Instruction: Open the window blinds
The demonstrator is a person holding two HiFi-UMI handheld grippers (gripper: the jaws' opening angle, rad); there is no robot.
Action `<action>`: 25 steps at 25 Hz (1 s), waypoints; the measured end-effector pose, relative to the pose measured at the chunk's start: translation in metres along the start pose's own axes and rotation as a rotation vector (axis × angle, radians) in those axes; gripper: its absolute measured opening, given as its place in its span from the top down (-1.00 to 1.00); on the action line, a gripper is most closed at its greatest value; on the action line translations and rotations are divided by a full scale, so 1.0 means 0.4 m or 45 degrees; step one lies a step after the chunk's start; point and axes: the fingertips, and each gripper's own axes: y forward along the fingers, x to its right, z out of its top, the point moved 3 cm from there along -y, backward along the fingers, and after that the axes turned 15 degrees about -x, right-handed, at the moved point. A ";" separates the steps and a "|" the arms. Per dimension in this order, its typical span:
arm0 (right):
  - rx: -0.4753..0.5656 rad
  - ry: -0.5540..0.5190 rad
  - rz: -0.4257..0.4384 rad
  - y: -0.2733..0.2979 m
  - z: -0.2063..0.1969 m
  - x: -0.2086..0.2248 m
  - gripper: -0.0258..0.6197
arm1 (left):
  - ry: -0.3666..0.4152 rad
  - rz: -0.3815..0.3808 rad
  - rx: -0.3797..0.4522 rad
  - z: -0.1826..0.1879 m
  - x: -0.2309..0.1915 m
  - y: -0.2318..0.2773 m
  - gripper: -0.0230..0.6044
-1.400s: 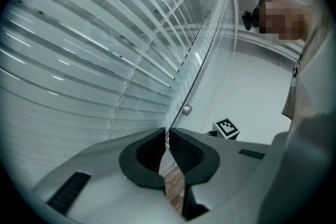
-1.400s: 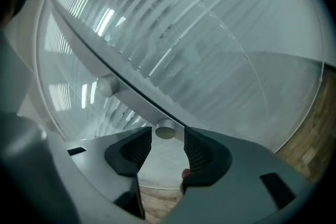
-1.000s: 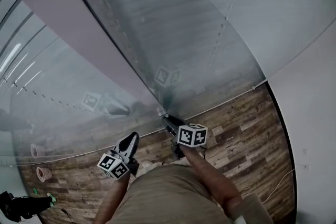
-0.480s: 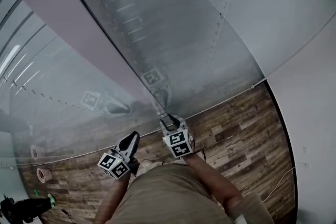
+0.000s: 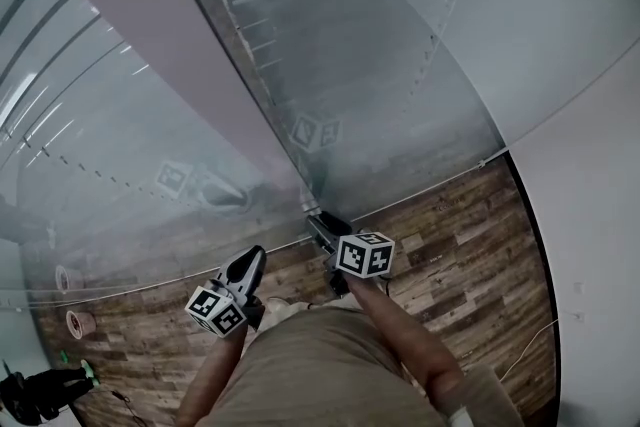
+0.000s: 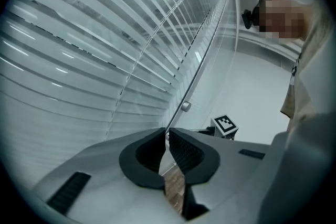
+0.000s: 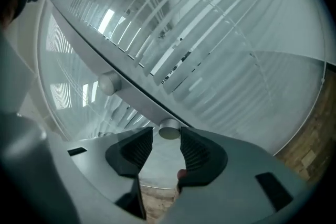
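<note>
- I see a glass wall (image 5: 400, 115) filling the upper part of the head view, with the blinds (image 5: 380, 25) hanging behind the glass, their slats running across in long pale rows.
- A broad grey frame (image 5: 150, 25) cuts diagonally down the glass and ends at the floor edge, right in front of my two grippers.
- In the right gripper view a small round knob (image 7: 169, 129) sits on that frame. A second knob (image 7: 109, 83) sits further up the same bar.
- My right gripper (image 5: 318, 221) is up against the frame's lower end. Its jaws have just been opening and now stand apart, with the lower knob between their tips, not pinched.
- My left gripper (image 5: 250, 261) hangs just beside it, further from the frame. Its jaws are pressed together with nothing between them, pointing along the glass.
- The slats right of the frame look tilted in the right gripper view, with bright gaps showing between some of them.
- The marker cubes of both grippers show faintly mirrored in the glass (image 5: 315, 130).
- The floor (image 5: 450, 235) is brown wood plank, meeting the glass along a thin pale rail.
- A plain white wall (image 5: 600, 215) closes off the floor's right edge, with a thin white cable (image 5: 530, 347) lying near it.
- Two round rolls (image 5: 78, 323) lie by the floor's left edge, close to the glass. What they are I cannot tell.
</note>
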 end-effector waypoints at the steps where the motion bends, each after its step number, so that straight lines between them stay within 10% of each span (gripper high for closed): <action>1: -0.006 0.017 -0.012 0.002 0.000 0.004 0.46 | 0.000 -0.001 0.003 -0.003 -0.001 -0.001 0.88; 4: -0.066 -0.125 -0.143 0.001 0.002 0.001 0.53 | -0.003 -0.007 0.011 -0.007 -0.004 -0.003 0.88; 8: -0.193 -0.878 -0.724 0.012 0.000 -0.044 0.54 | -0.017 -0.001 0.011 -0.007 -0.011 -0.003 0.88; 11: -0.193 -1.055 -0.866 0.021 -0.010 -0.049 0.54 | -0.010 -0.007 0.015 -0.007 -0.014 0.001 0.88; 19: -0.075 -0.561 -0.386 -0.012 -0.012 -0.035 0.45 | -0.010 -0.007 0.000 -0.005 -0.012 0.005 0.88; 25: -0.036 -0.311 -0.241 0.000 -0.001 -0.012 0.45 | -0.012 -0.018 -0.003 -0.007 -0.014 0.018 0.88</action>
